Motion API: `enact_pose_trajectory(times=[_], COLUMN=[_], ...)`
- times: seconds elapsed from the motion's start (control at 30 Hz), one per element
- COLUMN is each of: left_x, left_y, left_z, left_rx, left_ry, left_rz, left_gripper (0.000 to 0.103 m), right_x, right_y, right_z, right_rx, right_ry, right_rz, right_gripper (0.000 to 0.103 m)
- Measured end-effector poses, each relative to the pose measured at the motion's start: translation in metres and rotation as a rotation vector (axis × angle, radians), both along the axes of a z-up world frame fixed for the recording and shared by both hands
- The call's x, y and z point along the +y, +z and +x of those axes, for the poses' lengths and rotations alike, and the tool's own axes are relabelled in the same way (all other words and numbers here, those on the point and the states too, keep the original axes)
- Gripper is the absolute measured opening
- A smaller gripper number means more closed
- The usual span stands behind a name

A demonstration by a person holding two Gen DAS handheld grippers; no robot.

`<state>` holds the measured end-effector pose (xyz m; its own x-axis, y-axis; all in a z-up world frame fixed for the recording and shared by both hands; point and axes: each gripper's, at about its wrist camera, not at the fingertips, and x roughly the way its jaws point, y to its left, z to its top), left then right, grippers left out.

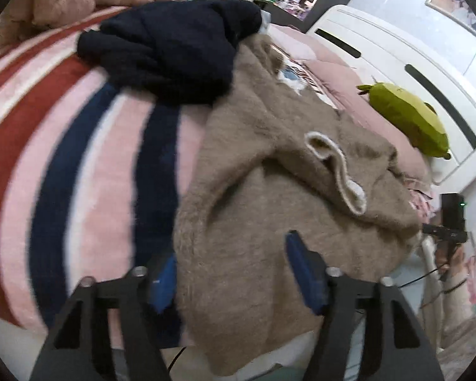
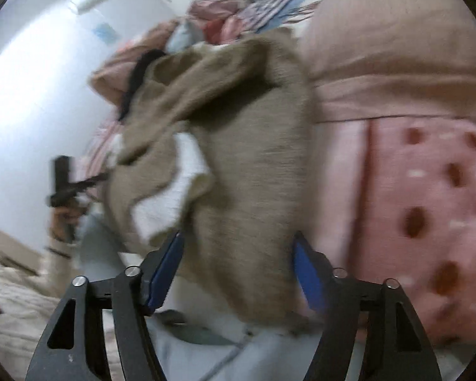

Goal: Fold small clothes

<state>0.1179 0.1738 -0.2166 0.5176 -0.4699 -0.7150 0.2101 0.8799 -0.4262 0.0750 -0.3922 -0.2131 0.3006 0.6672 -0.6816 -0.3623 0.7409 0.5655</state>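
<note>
A fuzzy taupe garment (image 1: 269, 197) with white trim lies rumpled on the striped blanket (image 1: 79, 146) of a bed, its near edge hanging over the bed's front. My left gripper (image 1: 234, 273) is open, its blue pads on either side of the garment's near edge. In the right wrist view the same taupe garment (image 2: 238, 158) sits between the open jaws of my right gripper (image 2: 238, 270), with its white lining showing. The right gripper also shows in the left wrist view (image 1: 450, 222), at the bed's right edge. The left gripper shows at the left of the right wrist view (image 2: 63, 184).
A dark navy garment (image 1: 174, 47) lies behind the taupe one. A green plush toy (image 1: 409, 120) rests by the white headboard (image 1: 396, 63). A pink dotted cover (image 2: 428, 206) lies to the right. More clothes are piled at the far end (image 2: 254, 3).
</note>
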Motion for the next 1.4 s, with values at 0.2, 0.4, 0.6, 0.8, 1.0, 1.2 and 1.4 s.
enact_pose_trajectory(times=[0.2,0.4,0.6,0.8,1.0,1.2,1.4], left_x=[-0.021,-0.034,-0.038,-0.029,-0.032,-0.032,-0.034], left_y=[-0.001,0.006,0.003,-0.008,-0.001,0.05,0.095], left_z=[0.001,-0.011,-0.026,-0.034,-0.034,-0.051,-0.068], left_rx=[-0.016,-0.015,-0.013,0.024,0.003,-0.127,-0.245], left_ry=[0.008,0.011,-0.011,-0.018,0.027,0.001,-0.027], left_rz=[0.067,0.132,0.178,0.099,0.04,-0.068,-0.121], left_gripper=[0.051,0.019,0.021,0.026,0.01,0.009,0.009], right_x=[0.032,0.047,0.045,0.038,0.063,0.063,0.069], right_y=[-0.005,-0.008,-0.001,-0.022,-0.012,0.037,0.068], right_z=[0.013,0.016,0.001,-0.004,0.004,-0.015,-0.032], right_rx=[-0.043,-0.044,-0.068,0.031,-0.031,-0.171,-0.257], right_ry=[-0.014,-0.033,-0.056,-0.018,-0.025,-0.025,-0.004], right_rz=[0.03,0.098,0.07,0.101,0.163,0.251,0.283], right_gripper=[0.047,0.018,0.017,0.022,0.012,0.009,0.007])
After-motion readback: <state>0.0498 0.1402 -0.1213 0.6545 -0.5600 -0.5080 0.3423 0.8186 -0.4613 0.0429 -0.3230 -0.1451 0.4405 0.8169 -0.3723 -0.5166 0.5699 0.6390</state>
